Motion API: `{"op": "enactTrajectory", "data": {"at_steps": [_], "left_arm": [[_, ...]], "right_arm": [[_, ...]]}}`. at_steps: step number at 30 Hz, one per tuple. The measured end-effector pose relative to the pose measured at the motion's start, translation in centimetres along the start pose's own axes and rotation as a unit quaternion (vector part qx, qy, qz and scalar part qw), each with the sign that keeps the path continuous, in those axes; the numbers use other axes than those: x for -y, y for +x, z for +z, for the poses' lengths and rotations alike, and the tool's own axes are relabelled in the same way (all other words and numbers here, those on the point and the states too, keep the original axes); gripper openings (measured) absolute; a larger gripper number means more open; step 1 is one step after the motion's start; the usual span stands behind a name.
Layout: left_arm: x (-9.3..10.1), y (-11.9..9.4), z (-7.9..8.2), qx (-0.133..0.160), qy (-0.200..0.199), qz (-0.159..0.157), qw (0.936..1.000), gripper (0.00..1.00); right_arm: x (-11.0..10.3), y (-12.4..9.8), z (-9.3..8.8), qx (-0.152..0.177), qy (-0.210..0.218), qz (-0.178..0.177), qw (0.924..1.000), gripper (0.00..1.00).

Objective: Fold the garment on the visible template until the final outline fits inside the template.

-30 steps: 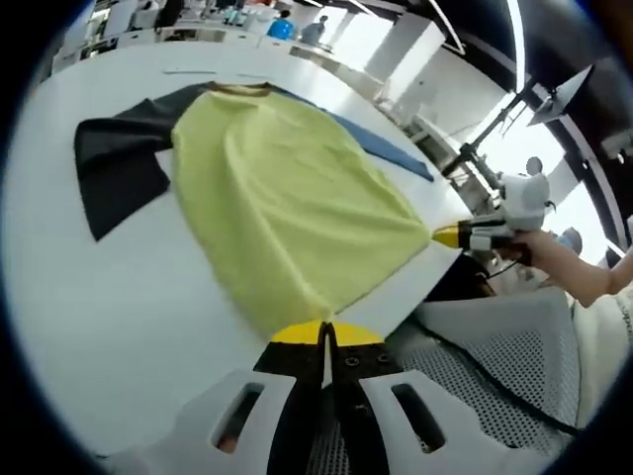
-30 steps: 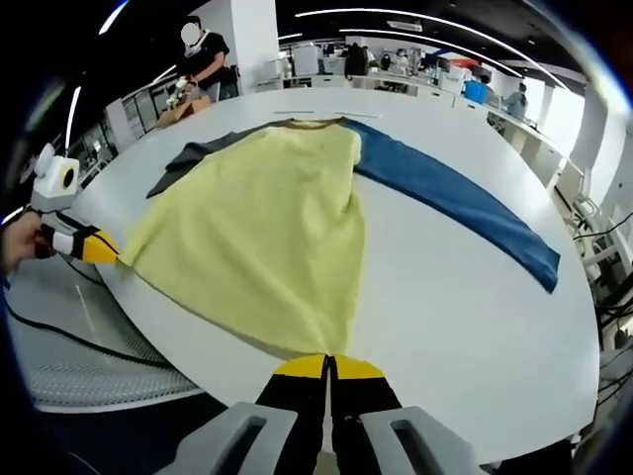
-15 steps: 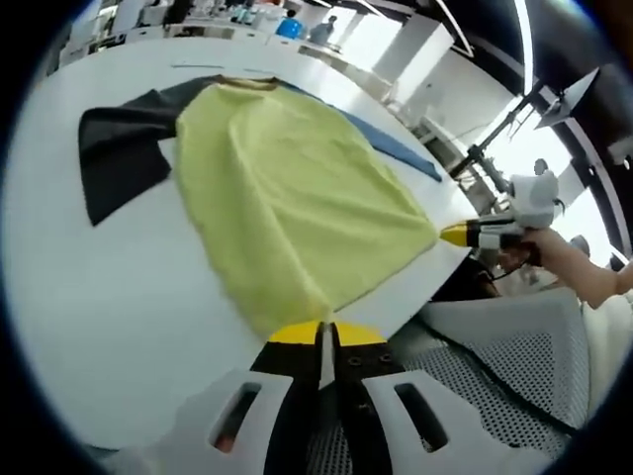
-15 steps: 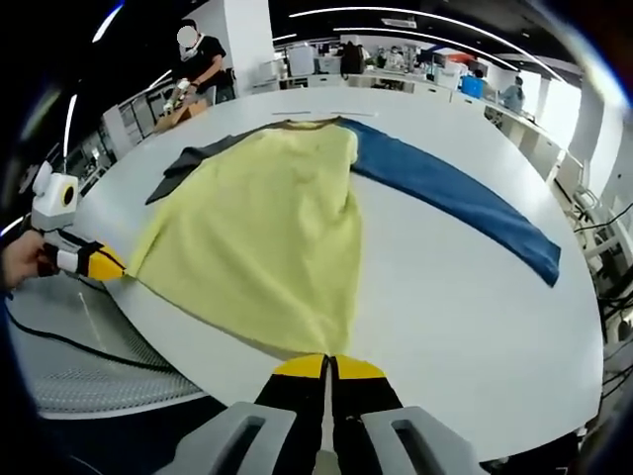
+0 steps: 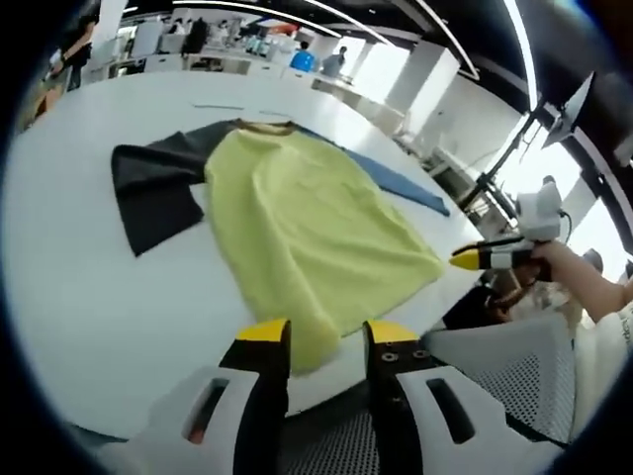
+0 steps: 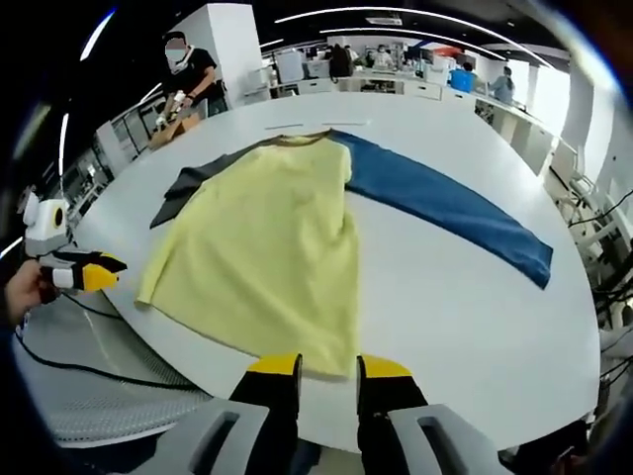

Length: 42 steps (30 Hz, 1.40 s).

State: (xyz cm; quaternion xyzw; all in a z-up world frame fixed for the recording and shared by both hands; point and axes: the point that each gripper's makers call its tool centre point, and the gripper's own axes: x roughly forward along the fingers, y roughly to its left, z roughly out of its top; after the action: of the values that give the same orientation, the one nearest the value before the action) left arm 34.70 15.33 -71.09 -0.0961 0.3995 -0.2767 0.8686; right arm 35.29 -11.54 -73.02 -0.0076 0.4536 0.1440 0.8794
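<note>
A garment with a yellow body, a dark grey sleeve and a blue sleeve lies spread flat on the white table, collar far, hem near. My left gripper is open, its jaws either side of the hem's near corner and just short of it. My right gripper is open too, right at the other hem corner of the yellow body. Blue sleeve stretches right, grey sleeve left. Each gripper appears in the other's view: right gripper, left gripper, each held in a hand.
Thin line marks lie on the table beyond the collar. A grey mesh chair stands at the table's near edge. Dark cables run over the floor. A person stands at the far side, with desks behind.
Both grippers were shut on the hem corners; both have now opened and let go. The hem lies flat on the table, and the views have drawn back a little.
</note>
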Motion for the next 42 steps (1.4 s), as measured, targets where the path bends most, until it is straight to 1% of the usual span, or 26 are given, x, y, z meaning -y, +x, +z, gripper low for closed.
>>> {"op": "enactTrajectory", "data": {"at_steps": [1, 4, 6, 8, 9, 11, 14, 17, 18, 20, 22, 25, 26, 29, 33, 37, 39, 41, 42], "left_arm": [[-0.5, 0.0, -0.3, -0.003, -0.008, 0.012, 0.9999, 0.29], [-1.3, 0.0, -0.8, -0.007, -0.01, 0.033, 0.9994, 0.32], [-2.0, 0.1, -1.0, -0.009, -0.007, 0.051, 0.9986, 0.31], [-2.4, 0.2, -1.3, -0.015, -0.02, 0.059, 0.998, 0.28], [-2.5, 0.2, -1.3, -0.012, -0.022, 0.061, 0.9978, 0.28], [-2.5, 0.4, -1.8, -0.021, -0.029, 0.065, 0.9972, 0.28], [-2.3, 0.6, -2.3, -0.028, -0.029, 0.068, 0.9969, 0.25], [-2.5, 0.9, -2.7, -0.03, -0.03, 0.08, 0.9959, 0.22], [-2.6, 0.9, -2.7, -0.031, -0.037, 0.082, 0.9955, 0.2], [-2.6, 1.1, -2.7, -0.028, -0.044, 0.082, 0.9952, 0.17], [-2.5, 1.3, -2.7, -0.03, -0.044, 0.081, 0.9953, 0.16], [-2.5, 1.5, -3.0, -0.041, -0.037, 0.082, 0.9951, 0.14], [-2.5, 1.6, -3.3, -0.049, -0.033, 0.081, 0.9949, 0.14], [-2.6, 1.7, -3.6, -0.056, -0.03, 0.084, 0.9944, 0.12], [-2.5, 1.9, -3.4, -0.059, -0.03, 0.08, 0.9946, 0.09], [-2.4, 2.1, -3.5, -0.061, -0.032, 0.077, 0.9946, 0.06], [-2.4, 2.1, -3.5, -0.063, -0.031, 0.077, 0.9946, 0.04], [-2.5, 2.0, -3.5, -0.065, -0.029, 0.081, 0.9942, 0.01], [-2.6, 1.9, -3.4, -0.063, -0.031, 0.078, 0.9945, 0.0]], "right_arm": [[0.1, 0.1, 0.0, 0.0, 0.002, -0.001, 1.0, 0.19], [0.3, 0.4, -0.2, -0.003, 0.004, -0.004, 1.0, 0.19], [0.4, 0.8, -0.3, -0.005, 0.003, -0.005, 1.0, 0.19], [0.4, 1.2, -0.4, -0.007, 0.004, -0.006, 0.9999, 0.19], [0.4, 1.2, -0.5, -0.009, 0.004, -0.006, 0.9999, 0.19], [0.4, 1.3, -0.6, -0.011, 0.005, -0.008, 0.9999, 0.19], [0.5, 1.5, -0.7, -0.012, 0.004, -0.01, 0.9999, 0.18], [0.7, 1.6, -0.7, -0.012, 0.003, -0.018, 0.9998, 0.17], [0.7, 1.6, -0.7, -0.011, 0.005, -0.018, 0.9998, 0.16], [0.7, 1.7, -0.7, -0.01, 0.006, -0.017, 0.9998, 0.16], [0.7, 1.9, -0.8, -0.011, 0.005, -0.019, 0.9998, 0.16], [0.6, 2.2, -1.1, -0.015, 0.002, -0.021, 0.9997, 0.15], [0.7, 2.2, -1.2, -0.016, 0.004, -0.021, 0.9996, 0.15], [0.6, 2.3, -1.3, -0.017, 0.014, -0.025, 0.9994, 0.13], [0.5, 2.4, -1.6, -0.02, 0.015, -0.029, 0.9993, 0.12], [0.6, 2.3, -1.5, -0.017, 0.014, -0.035, 0.9991, 0.11], [0.6, 2.3, -1.5, -0.017, 0.015, -0.037, 0.999, 0.09], [0.8, 2.3, -1.6, -0.02, 0.017, -0.042, 0.9988, 0.04], [0.8, 2.3, -1.7, -0.019, 0.032, -0.038, 0.9986, 0.01]]}}
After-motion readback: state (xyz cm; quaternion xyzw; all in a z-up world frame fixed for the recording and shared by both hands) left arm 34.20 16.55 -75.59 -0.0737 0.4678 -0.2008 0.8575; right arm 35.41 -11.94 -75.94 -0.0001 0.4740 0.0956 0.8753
